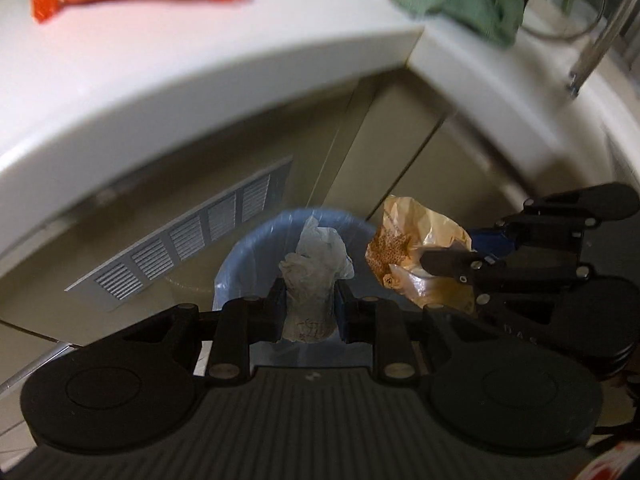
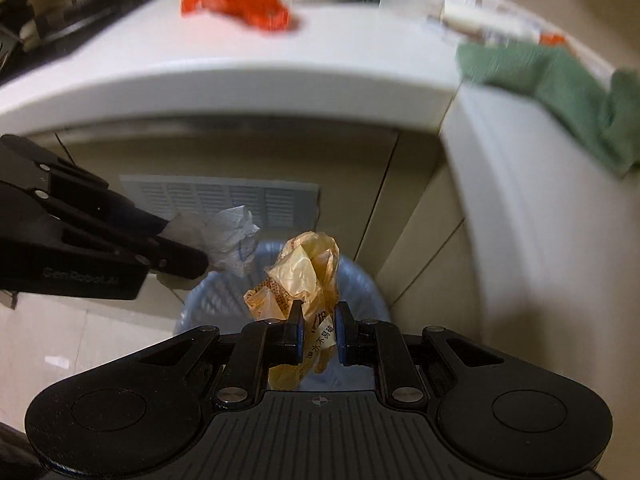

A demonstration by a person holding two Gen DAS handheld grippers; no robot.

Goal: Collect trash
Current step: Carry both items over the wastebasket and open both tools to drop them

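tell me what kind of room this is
Most likely a home kitchen: a white countertop with a stove at one end, a faucet at the other, and a lined trash bin below.

Black hand-held gripper [image 1: 309,304] (silver screws).

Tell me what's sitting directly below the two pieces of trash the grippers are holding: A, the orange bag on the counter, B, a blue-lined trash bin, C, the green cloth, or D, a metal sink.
B: in both wrist views the blue-lined trash bin sits on the floor right under the white crumpled plastic in the left gripper and the amber wrapper in the right gripper.
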